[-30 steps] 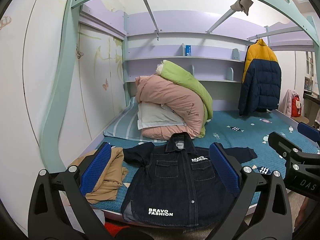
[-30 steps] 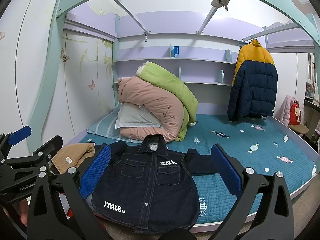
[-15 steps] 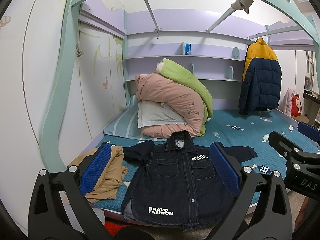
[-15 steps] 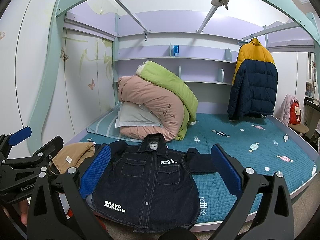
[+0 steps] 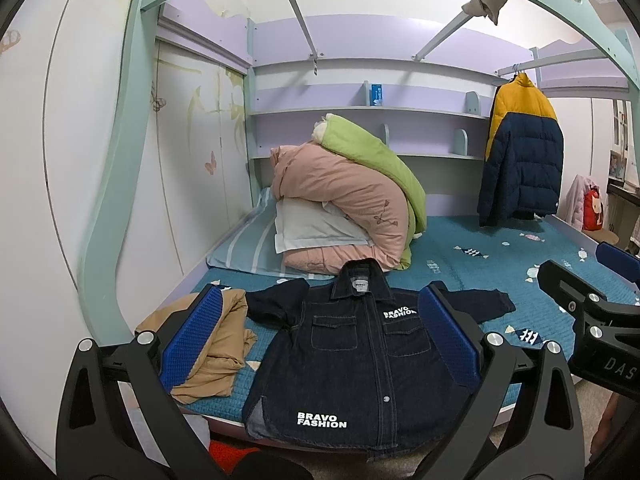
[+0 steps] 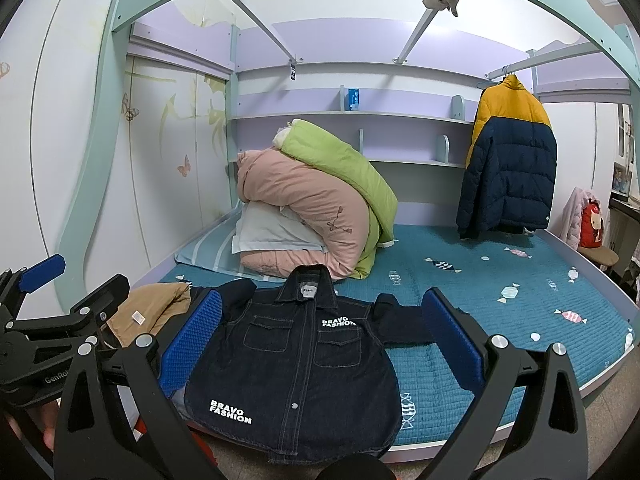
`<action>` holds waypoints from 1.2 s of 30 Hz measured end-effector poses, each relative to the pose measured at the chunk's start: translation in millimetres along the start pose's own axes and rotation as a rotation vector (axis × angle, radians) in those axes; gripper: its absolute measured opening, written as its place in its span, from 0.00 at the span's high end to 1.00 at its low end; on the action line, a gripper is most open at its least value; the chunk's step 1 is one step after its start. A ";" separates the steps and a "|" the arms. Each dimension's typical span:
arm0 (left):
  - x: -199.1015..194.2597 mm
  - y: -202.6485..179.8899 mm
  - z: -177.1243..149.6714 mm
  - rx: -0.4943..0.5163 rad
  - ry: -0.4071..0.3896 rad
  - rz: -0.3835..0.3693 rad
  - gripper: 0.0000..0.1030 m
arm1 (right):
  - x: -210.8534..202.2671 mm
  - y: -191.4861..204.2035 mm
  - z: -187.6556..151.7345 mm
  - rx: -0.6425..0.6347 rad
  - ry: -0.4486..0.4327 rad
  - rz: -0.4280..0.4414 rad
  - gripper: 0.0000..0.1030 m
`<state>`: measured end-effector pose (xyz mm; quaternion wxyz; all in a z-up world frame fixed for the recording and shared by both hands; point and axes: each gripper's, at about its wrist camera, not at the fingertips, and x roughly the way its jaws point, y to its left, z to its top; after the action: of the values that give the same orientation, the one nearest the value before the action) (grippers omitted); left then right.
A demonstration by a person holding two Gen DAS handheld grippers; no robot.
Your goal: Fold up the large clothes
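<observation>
A dark denim jacket with white "BRAVO FASHION" lettering lies flat, front up, at the near edge of the teal bed, its hem hanging over the edge and its sleeves spread sideways. It also shows in the right wrist view. My left gripper is open and empty, held in front of the jacket. My right gripper is open and empty too, a little to the right of the left one. Neither touches the jacket.
A tan garment lies crumpled left of the jacket. Rolled pink and green quilts on a white pillow sit behind it. A yellow and navy puffer jacket hangs at the back right. Teal bunk posts frame the bed.
</observation>
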<state>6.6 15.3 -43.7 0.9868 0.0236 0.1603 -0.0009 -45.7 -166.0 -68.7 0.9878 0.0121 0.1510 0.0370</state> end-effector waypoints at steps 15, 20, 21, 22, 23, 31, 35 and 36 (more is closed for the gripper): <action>5.2 4.9 -2.5 0.000 0.024 0.003 0.05 | 5.4 4.5 -0.6 -0.006 0.013 0.000 0.06; 10.9 10.8 -1.7 -0.016 0.042 0.005 0.05 | 14.9 9.9 -0.4 -0.019 0.039 0.000 0.06; 15.2 9.3 4.1 -0.016 0.049 0.006 0.05 | 17.5 10.6 -1.2 -0.021 0.045 -0.001 0.06; 17.0 9.5 5.0 -0.017 0.055 0.005 0.05 | 19.8 11.3 -0.3 -0.023 0.049 -0.002 0.06; 18.9 10.2 3.4 -0.019 0.061 0.005 0.05 | 23.1 11.6 -0.7 -0.022 0.054 -0.004 0.06; 49.7 7.9 6.4 -0.015 0.110 0.007 0.05 | 61.3 12.3 -4.0 -0.009 0.096 0.008 0.06; 75.9 11.1 8.5 -0.009 0.133 0.018 0.05 | 90.7 11.7 -6.3 0.014 0.122 0.018 0.06; 85.4 14.4 6.6 -0.014 0.144 0.022 0.05 | 101.9 12.4 -7.2 0.021 0.130 0.025 0.06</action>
<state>89.8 29.9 -63.9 0.9728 0.0183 0.2306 0.0128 48.3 -145.8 -105.4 0.9752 0.0216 0.2148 0.0482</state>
